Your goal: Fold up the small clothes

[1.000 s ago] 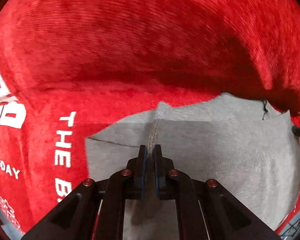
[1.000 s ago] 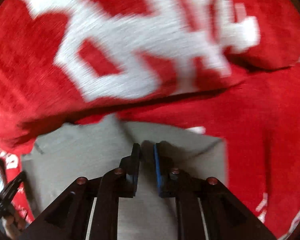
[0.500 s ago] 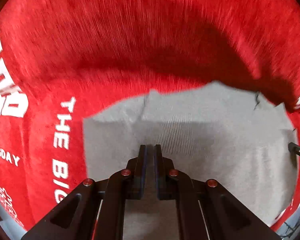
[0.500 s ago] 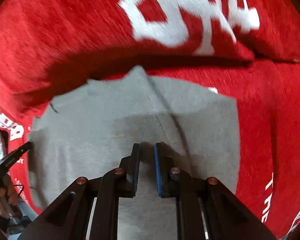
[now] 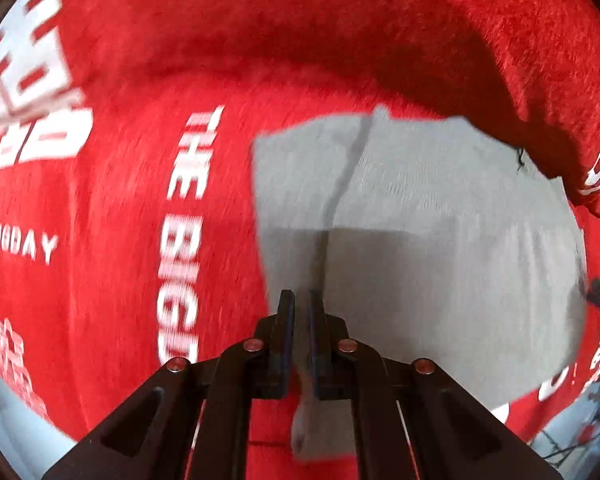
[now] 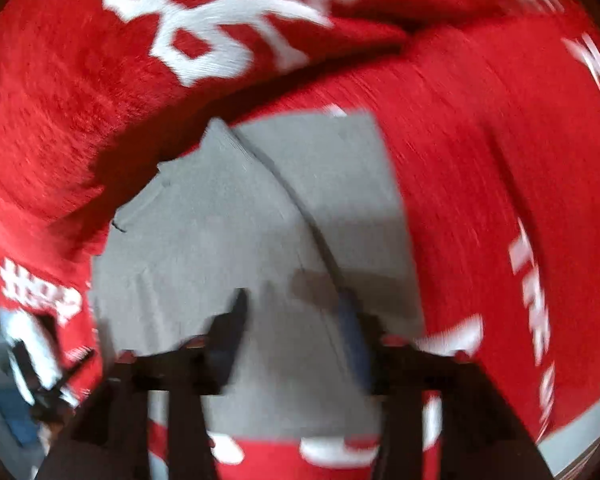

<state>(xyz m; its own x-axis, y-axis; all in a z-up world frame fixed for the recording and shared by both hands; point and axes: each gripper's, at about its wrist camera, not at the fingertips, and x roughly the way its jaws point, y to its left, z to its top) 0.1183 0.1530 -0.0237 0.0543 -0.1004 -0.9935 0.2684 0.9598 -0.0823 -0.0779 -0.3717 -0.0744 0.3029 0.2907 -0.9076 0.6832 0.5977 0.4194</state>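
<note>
place: unclear, indoors | evidence: red printed blanket [image 5: 120, 240] covering the surface

The grey garment [image 5: 440, 240] is a soft, matt knit cloth with a fine ribbed weave and a stitched seam. It lies on a red blanket [image 5: 260, 60] of fuzzy, rough-napped pile with flat white lettering. The left gripper [image 5: 301, 308] has matt black plastic fingers with small coppery metal rivets.

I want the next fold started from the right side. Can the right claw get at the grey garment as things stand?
Probably yes: the right claw has just been opening and is directly over the grey garment, nothing between them; the red cloth lies clear.
</note>
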